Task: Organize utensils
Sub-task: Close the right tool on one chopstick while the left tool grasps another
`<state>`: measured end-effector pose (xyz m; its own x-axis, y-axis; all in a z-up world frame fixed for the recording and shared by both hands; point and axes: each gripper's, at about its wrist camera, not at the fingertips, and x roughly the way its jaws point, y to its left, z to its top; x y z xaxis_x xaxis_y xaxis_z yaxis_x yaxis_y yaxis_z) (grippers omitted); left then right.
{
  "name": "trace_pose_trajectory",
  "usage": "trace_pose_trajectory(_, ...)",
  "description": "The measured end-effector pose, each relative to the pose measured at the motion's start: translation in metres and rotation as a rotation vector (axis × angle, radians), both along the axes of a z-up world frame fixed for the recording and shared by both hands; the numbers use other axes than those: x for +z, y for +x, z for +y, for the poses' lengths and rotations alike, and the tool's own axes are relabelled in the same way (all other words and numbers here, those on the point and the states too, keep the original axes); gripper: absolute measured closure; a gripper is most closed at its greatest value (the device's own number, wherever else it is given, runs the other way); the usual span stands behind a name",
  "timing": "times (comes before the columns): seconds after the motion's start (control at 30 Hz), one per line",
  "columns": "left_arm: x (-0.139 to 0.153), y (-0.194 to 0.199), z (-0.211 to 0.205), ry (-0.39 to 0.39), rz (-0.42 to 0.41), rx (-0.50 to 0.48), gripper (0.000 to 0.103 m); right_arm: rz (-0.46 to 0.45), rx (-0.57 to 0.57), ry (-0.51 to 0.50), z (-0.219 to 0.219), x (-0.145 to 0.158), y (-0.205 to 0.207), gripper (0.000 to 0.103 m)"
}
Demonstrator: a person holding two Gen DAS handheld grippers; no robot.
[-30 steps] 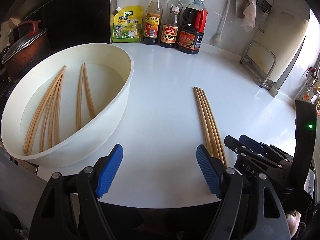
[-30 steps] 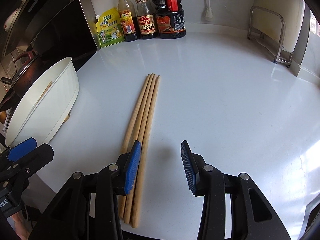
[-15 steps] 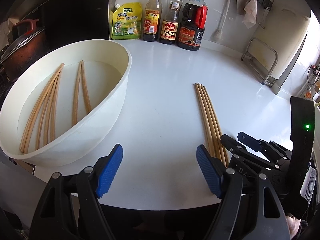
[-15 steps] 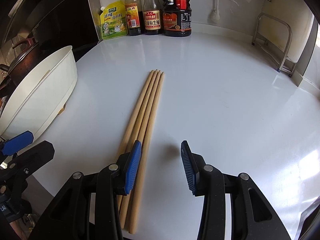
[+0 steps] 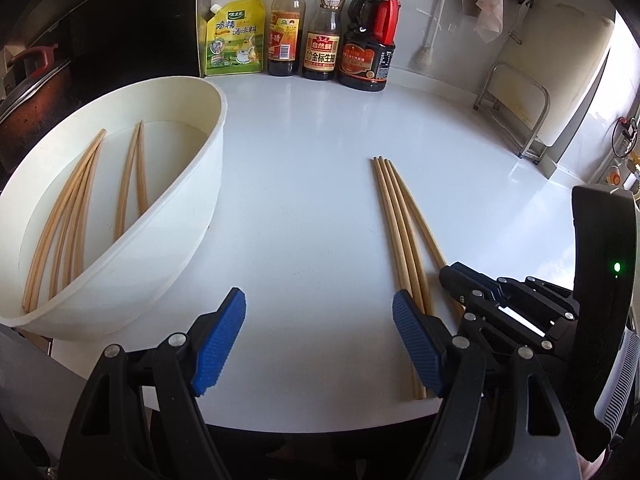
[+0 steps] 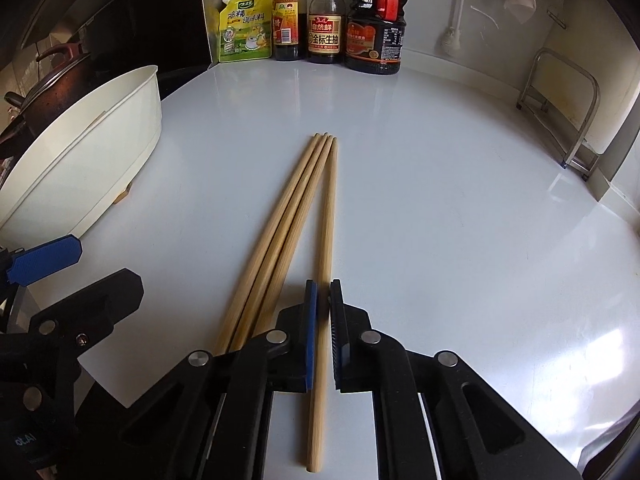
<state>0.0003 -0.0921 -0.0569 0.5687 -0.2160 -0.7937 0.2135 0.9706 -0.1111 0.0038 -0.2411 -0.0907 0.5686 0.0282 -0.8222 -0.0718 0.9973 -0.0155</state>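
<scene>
Several wooden chopsticks (image 6: 280, 224) lie side by side on the white counter (image 6: 440, 200). My right gripper (image 6: 323, 292) is shut on the rightmost chopstick (image 6: 326, 216), whose near end has swung away from the others. In the left wrist view the same chopsticks (image 5: 400, 224) lie ahead on the right, and the right gripper (image 5: 460, 280) sits at their near end. My left gripper (image 5: 318, 320) is open and empty above the counter's front edge. A white basin (image 5: 192, 216) on the left holds several more chopsticks (image 5: 76, 204).
A yellow-green seasoning pouch (image 5: 236, 36) and three sauce bottles (image 5: 324, 24) stand along the back wall. A metal rack (image 5: 516, 108) with a white board stands at the right. A dark pot (image 5: 28, 92) sits far left beyond the basin (image 6: 100, 148).
My right gripper has shut on the rightmost chopstick and pulled its near end away from the bundle. The left gripper has stayed open and moved little.
</scene>
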Motion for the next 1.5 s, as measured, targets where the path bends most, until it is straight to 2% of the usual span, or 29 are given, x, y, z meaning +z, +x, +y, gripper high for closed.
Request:
trace_pose_trajectory(0.33,-0.015,0.013,-0.031,0.019,0.021,-0.028,0.028,0.018,-0.035,0.015,-0.041,0.0,0.0,0.097)
trace_pose_trajectory(0.57,-0.025,0.022,-0.042,0.052,0.026,-0.025,0.028,0.007,-0.048,0.068,-0.056,0.0,-0.006,0.096)
trace_pose_trajectory(0.67,-0.028,0.024,-0.042,0.063,0.027,-0.014,0.028,0.001,-0.054,0.098,-0.063,0.0,-0.007,0.09)
trace_pose_trajectory(0.83,-0.031,0.027,-0.043,0.065,0.026,-0.009,0.028,-0.007,-0.053,0.106,-0.064,0.001,-0.007,0.087)
trace_pose_trajectory(1.1,-0.035,0.03,-0.05,0.102,0.012,-0.011,0.028,-0.005,-0.054,0.1,-0.066,0.0,-0.005,0.079)
trace_pose_trajectory(1.4,-0.036,0.044,-0.056,0.122,0.003,-0.007,0.028,-0.016,-0.046,0.014,-0.058,-0.002,-0.003,0.078)
trace_pose_trajectory(1.5,-0.034,0.044,-0.059,0.122,-0.001,-0.014,0.038,-0.027,-0.04,0.001,-0.056,-0.003,-0.001,0.079)
